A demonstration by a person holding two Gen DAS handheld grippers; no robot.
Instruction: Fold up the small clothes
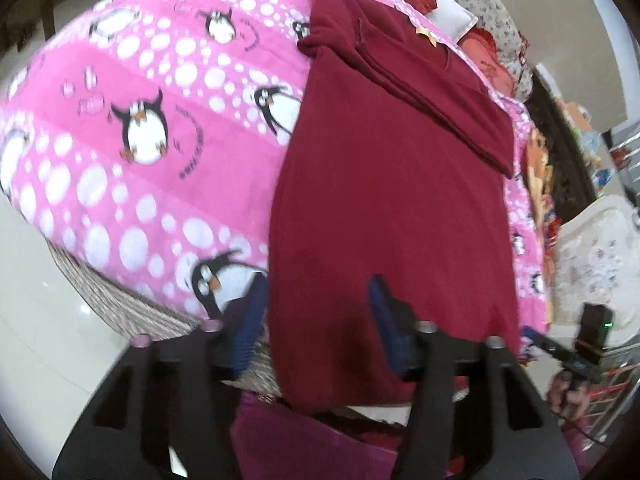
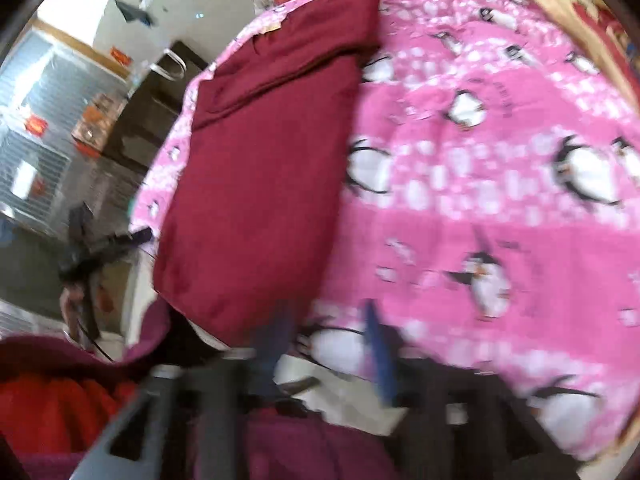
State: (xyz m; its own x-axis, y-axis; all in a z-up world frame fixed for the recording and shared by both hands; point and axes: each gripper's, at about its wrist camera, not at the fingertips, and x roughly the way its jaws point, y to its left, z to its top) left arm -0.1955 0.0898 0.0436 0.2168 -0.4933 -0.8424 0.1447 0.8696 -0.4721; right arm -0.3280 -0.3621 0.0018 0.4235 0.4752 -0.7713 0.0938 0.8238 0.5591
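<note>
A maroon garment (image 1: 384,184) lies flat on a pink penguin blanket (image 1: 152,128), its far sleeve part folded over the body. My left gripper (image 1: 316,312) is open, its blue-padded fingers (image 1: 252,320) straddling the garment's near left edge. The right wrist view shows the same garment (image 2: 256,184) on the blanket (image 2: 500,200), blurred. My right gripper (image 2: 324,344) is open at the garment's near right corner, holding nothing. The right gripper also shows at the right edge of the left wrist view (image 1: 576,352).
A woven mat edge (image 1: 120,304) shows under the blanket above a pale floor (image 1: 44,320). Red and floral cushions (image 1: 492,28) lie at the blanket's far end. Dark furniture (image 2: 148,108) and a window with blinds (image 2: 36,128) stand beyond the left side. Purple and red cloth (image 2: 60,400) lies near.
</note>
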